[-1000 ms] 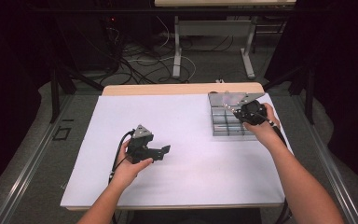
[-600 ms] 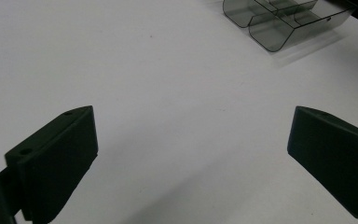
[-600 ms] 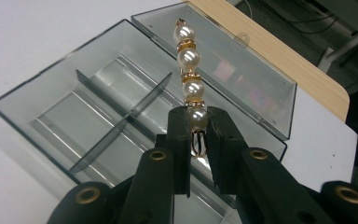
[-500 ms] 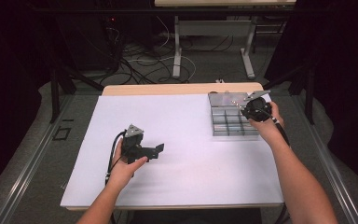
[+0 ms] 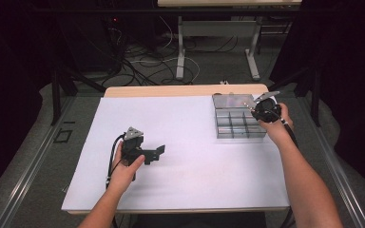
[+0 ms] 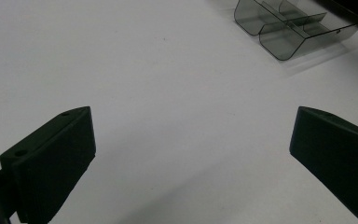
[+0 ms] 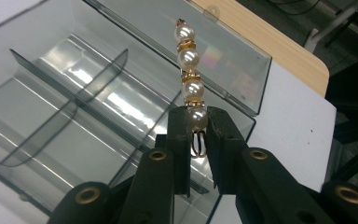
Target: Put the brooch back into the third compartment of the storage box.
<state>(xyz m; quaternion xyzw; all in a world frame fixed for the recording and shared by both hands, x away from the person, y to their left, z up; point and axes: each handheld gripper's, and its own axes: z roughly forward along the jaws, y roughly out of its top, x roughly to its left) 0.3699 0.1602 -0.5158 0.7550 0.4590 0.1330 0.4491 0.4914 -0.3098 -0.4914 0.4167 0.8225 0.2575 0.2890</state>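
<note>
My right gripper hovers over the far right corner of a clear compartment box. It is shut on a short pearl clip with gold spacers, pinching its lowest pearl between the fingertips above the box's compartments. The clip sticks up from the jaws, a wire loop hanging below. My left gripper rests low over the white sheet at centre left. Its jaws have just been opening and stand wide apart with nothing between them. The box lies ahead of it.
The box's clear lid lies folded open behind it. A white sheet covers the table, whose wooden far edge shows. Beyond it the floor holds cables and table legs.
My right hand has shifted a little to the right over the box, still holding the pearl clip. The left gripper has stayed nearly in place with its jaws spread wider.
</note>
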